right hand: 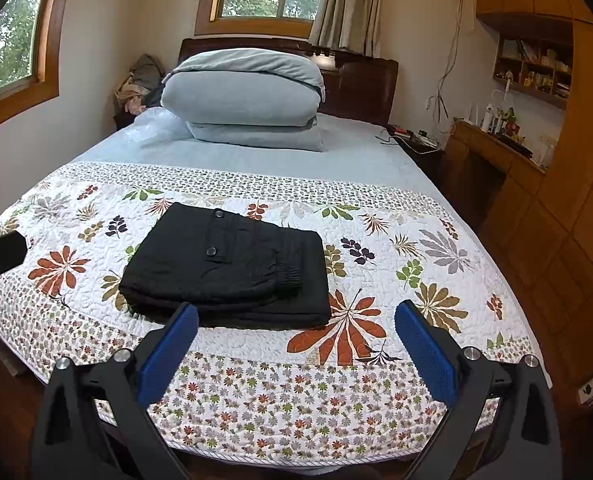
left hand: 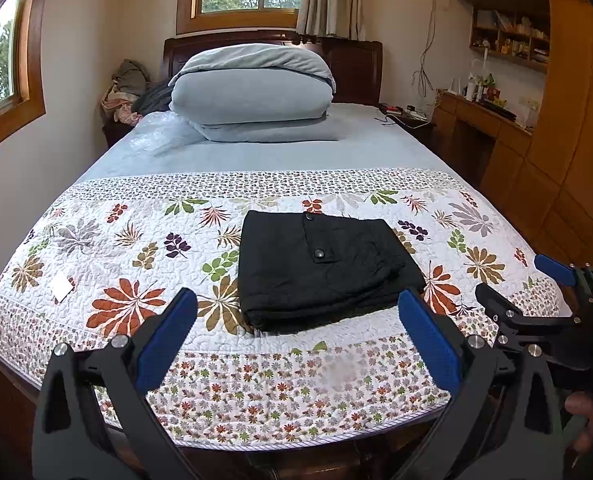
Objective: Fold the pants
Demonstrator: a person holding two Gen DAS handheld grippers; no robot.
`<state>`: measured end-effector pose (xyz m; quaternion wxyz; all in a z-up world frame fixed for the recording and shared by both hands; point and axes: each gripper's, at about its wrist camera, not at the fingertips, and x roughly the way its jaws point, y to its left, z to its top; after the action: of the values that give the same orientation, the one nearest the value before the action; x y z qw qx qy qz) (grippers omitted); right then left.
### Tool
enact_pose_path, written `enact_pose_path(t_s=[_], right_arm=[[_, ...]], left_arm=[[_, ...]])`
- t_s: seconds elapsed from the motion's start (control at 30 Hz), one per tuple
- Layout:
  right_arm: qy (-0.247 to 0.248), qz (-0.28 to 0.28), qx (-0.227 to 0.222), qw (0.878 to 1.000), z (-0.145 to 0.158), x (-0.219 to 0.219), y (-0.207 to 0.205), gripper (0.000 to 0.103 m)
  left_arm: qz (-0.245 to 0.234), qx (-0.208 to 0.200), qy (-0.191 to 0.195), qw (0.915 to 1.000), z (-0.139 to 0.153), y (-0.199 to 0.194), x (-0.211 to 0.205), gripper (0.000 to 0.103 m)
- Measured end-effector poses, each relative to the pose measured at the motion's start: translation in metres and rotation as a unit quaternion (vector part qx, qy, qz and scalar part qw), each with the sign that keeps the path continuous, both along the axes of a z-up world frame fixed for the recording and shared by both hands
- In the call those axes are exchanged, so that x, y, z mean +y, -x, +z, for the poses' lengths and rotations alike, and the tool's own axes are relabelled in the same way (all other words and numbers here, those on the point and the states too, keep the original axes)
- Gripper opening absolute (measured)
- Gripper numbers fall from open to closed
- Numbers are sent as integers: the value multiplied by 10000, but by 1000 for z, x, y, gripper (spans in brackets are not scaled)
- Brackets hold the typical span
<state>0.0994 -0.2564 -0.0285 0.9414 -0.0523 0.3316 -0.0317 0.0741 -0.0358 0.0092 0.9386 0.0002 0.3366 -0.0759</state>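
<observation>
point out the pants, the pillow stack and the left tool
pants (right hand: 224, 268), right wrist view, on the top folded layer below the lower button
pillow stack (left hand: 252, 98), left wrist view, on the front of the big middle pillow
left tool (left hand: 296, 320), left wrist view, midway between its blue fingertips

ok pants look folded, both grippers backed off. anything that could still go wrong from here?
1. The black pants form a loose multi-layer stack, and the cuffed layer sits offset from the ones below; a nudge could shift it.
2. The stack lies near the foot edge of the floral quilt, close in front of the open left gripper and right gripper; a forward move might snag it.
</observation>
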Motion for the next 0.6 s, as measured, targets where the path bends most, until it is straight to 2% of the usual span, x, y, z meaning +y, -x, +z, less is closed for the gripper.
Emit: enact_pose_path(t_s=[0.6], right_arm=[[17, -51, 34, 10000, -3, -2, -3, 100]], left_arm=[[99, -47, -133, 9999, 0, 0, 0, 100]])
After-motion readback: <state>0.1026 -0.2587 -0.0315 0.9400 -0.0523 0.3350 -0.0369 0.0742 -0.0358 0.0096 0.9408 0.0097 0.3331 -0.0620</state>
